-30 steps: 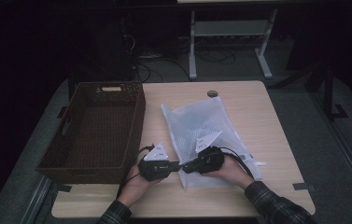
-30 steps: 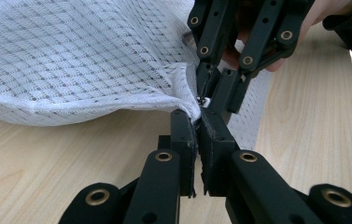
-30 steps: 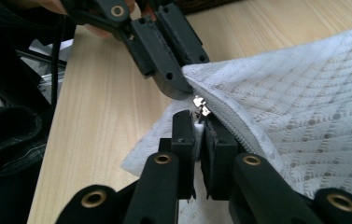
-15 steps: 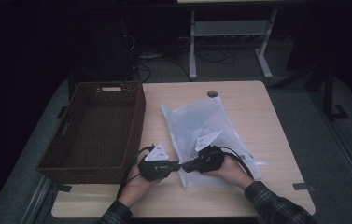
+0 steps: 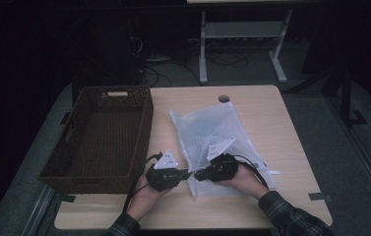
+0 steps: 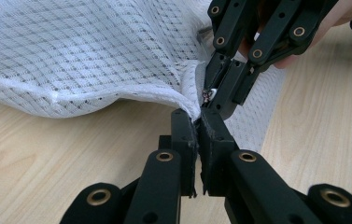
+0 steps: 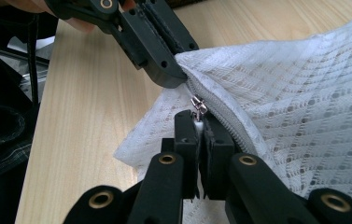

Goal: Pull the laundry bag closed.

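Note:
A white mesh zip bag lies flat on the wooden table. Both grippers meet at its near left corner. My left gripper is shut on the corner hem of the bag, with its jaws pinching the fabric edge. My right gripper faces it from the right and is shut on the small metal zipper pull, which sticks up just past its jaw tips. The zipper runs along the bag edge away from the pull. Each gripper is held in a hand.
A dark brown wicker basket stands on the left part of the table, close beside the left hand. A cable hole sits near the far edge. Bare wood lies to the right of the bag and along the front edge.

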